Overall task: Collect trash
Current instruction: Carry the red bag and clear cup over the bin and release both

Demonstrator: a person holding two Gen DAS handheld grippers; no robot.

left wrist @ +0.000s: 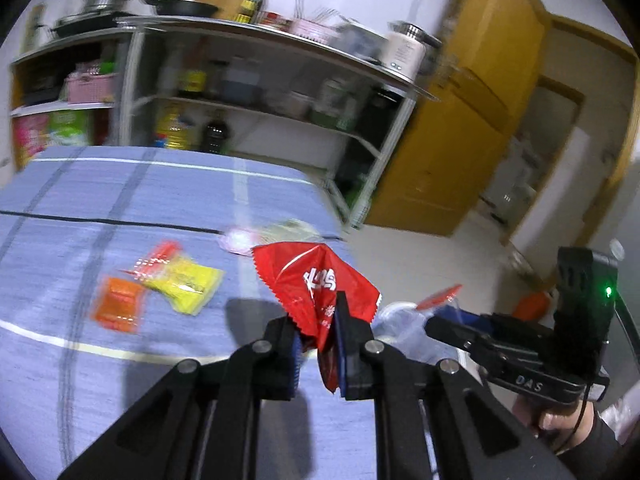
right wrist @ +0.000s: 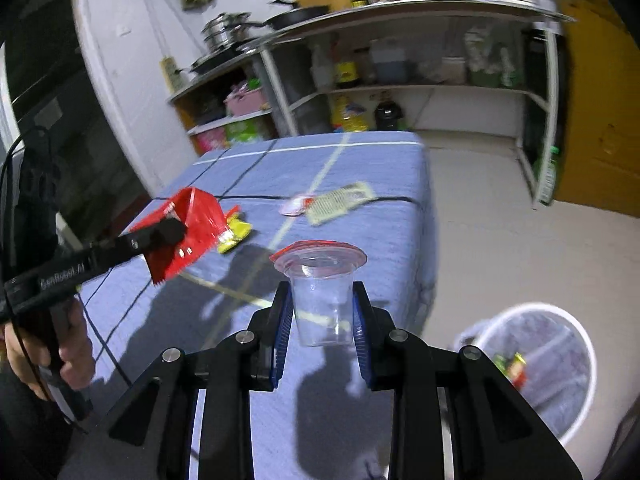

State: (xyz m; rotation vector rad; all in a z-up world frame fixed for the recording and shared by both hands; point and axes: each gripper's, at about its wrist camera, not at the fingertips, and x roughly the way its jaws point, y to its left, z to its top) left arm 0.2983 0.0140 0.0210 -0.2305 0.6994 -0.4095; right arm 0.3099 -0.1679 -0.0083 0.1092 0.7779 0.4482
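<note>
While we pinch the red wrapper [left wrist: 316,280] in the left gripper [left wrist: 318,354] above the table [left wrist: 168,200], our right gripper [right wrist: 322,320] clamps a clear cup [right wrist: 320,300]; only its camera shows the white bin [right wrist: 552,368] on the floor.

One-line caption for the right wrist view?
Right claw grips clear cup; left claw holds red wrapper; bin below.

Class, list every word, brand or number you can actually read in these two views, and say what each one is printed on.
"DAS": body of the right gripper, left wrist view.
"GenRobot.AI", blurred, probable reading: body of the left gripper, right wrist view.
White characters on the red wrapper: too blurred to read.
Shelf bottle labels: unreadable.
</note>
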